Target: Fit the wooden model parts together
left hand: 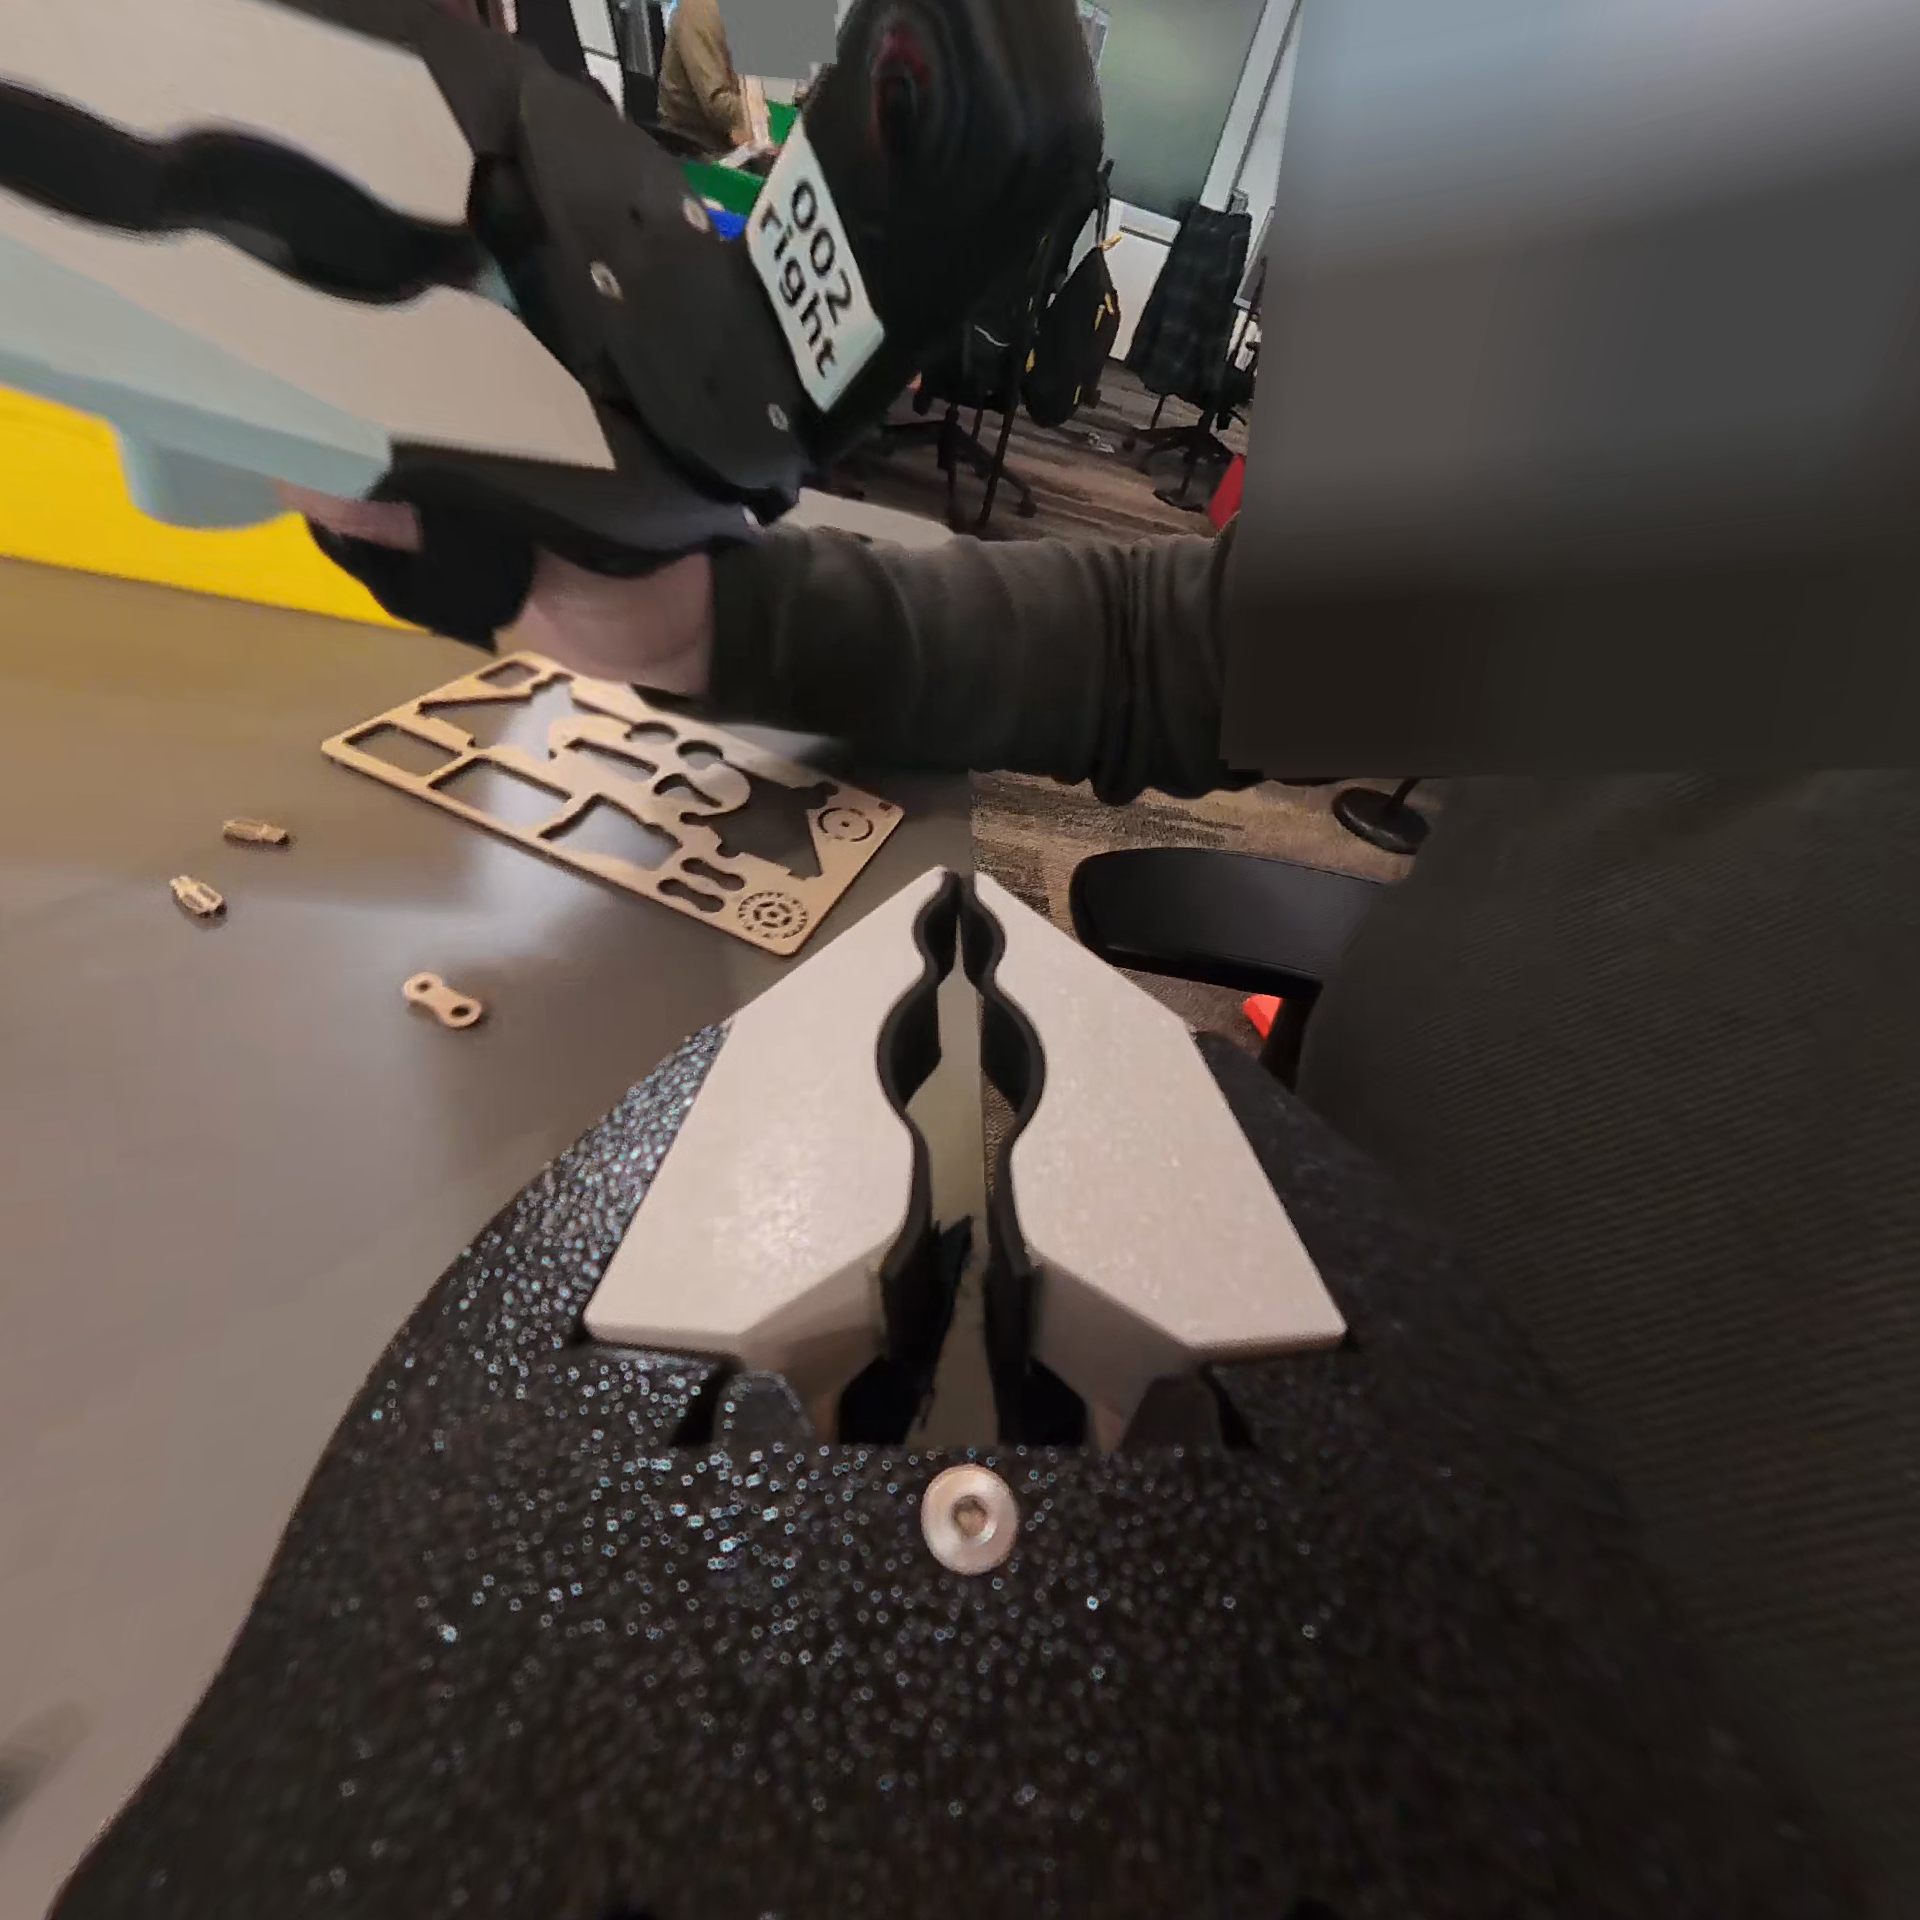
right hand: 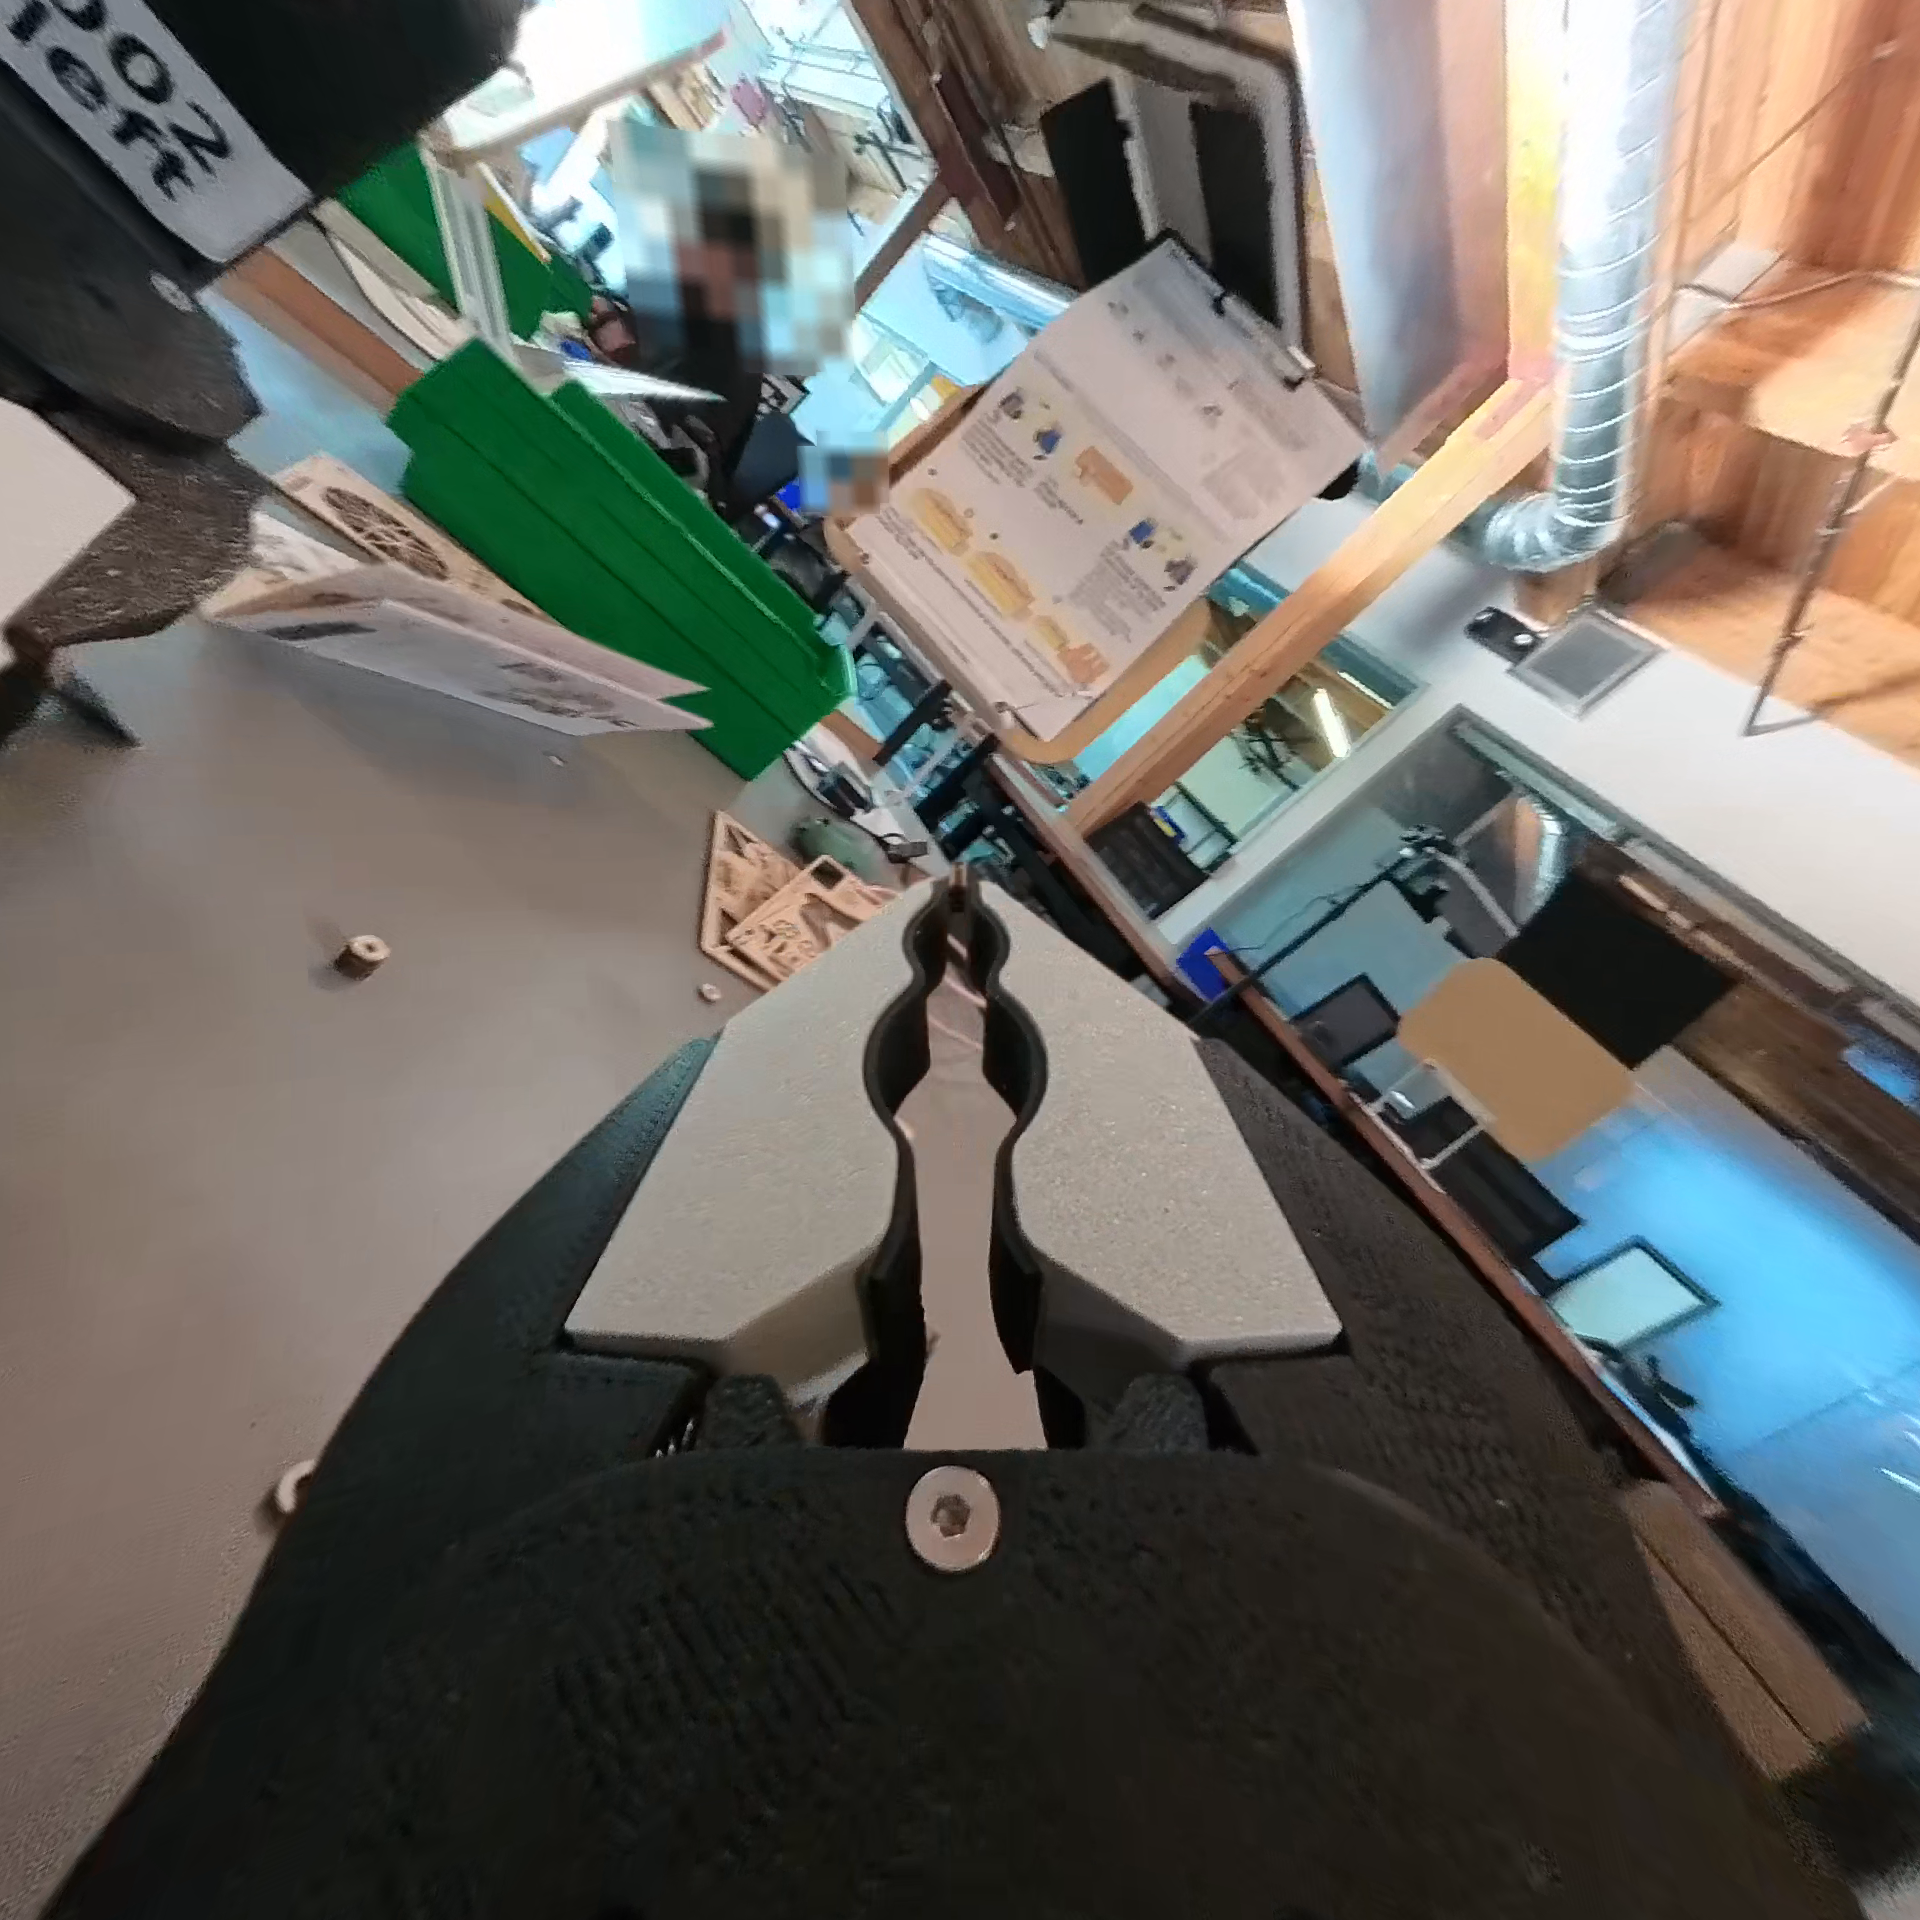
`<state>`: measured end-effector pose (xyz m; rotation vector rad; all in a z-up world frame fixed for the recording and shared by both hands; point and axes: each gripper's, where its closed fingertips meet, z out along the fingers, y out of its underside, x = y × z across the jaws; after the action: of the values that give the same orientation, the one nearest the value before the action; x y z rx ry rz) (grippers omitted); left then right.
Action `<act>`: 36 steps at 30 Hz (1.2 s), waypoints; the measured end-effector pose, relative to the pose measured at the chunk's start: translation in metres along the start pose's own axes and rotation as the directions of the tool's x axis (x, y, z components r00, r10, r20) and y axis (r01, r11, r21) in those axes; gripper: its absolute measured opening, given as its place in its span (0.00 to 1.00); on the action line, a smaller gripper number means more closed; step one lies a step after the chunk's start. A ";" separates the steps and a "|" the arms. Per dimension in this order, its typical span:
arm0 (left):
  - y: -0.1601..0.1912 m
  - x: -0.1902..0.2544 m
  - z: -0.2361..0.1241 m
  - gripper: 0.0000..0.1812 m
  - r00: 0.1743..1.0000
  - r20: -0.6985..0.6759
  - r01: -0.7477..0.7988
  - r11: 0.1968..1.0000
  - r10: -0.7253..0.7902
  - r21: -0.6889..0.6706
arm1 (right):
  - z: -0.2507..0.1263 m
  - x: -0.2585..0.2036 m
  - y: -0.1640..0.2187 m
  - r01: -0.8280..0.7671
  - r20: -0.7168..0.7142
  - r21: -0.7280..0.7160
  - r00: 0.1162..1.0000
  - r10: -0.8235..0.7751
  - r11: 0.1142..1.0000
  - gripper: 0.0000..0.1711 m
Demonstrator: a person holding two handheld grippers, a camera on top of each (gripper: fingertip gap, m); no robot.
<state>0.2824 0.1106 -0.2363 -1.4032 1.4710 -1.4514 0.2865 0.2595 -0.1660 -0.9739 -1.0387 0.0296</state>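
My left gripper (left hand: 961, 883) hangs over the grey table's near edge with its jaws shut and nothing visible between them. A hand holds my right gripper high at upper left in the left wrist view; its grey fingers (left hand: 488, 395) run out of frame. In the right wrist view my right gripper (right hand: 957, 889) is tilted and shut on a small thin wooden piece (right hand: 955, 882) that pokes out at the tips. A punched-out wooden sheet (left hand: 613, 800) lies flat on the table. Three small loose wooden parts (left hand: 445, 1000) lie to its left.
A yellow bin (left hand: 104, 488) stands at the far left. Green bins (right hand: 623, 561), papers (right hand: 468, 644), an instruction sheet on a stand (right hand: 1101, 499) and more wooden sheets (right hand: 790, 920) sit at the back. A small wooden ring (right hand: 361, 953) lies on the table. A black chair (left hand: 1216, 914) stands beside the table edge.
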 end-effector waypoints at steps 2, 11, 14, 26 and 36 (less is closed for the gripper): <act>-0.002 0.006 -0.002 0.00 1.000 -0.008 -0.030 0.999 0.030 -0.010 | -0.008 0.012 -0.013 -0.021 -0.036 0.008 0.999 0.021 1.000 0.00; -0.009 0.041 0.005 0.00 0.984 -0.098 -0.149 0.988 0.151 0.030 | -0.150 0.027 -0.066 -0.184 -0.279 -0.111 0.949 0.148 0.977 0.01; -0.013 0.054 0.013 0.00 0.968 -0.175 -0.170 0.984 0.178 0.058 | -0.211 0.011 -0.066 -0.258 -0.421 -0.228 0.895 0.143 0.939 0.00; -0.028 0.131 0.074 0.00 0.827 -0.474 -0.254 0.953 0.303 0.166 | -0.392 -0.103 -0.067 -0.510 -0.835 -0.451 0.530 -0.145 0.732 0.01; -0.048 0.141 0.070 0.00 0.861 -0.290 -0.370 0.905 0.419 0.208 | -0.391 -0.086 -0.089 -0.423 -0.861 -0.344 0.497 -0.103 0.838 0.01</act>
<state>0.3270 -0.0334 -0.1709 -0.7292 1.6969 -1.5305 0.4908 -0.0915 -0.2229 -1.3682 0.0435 -0.5763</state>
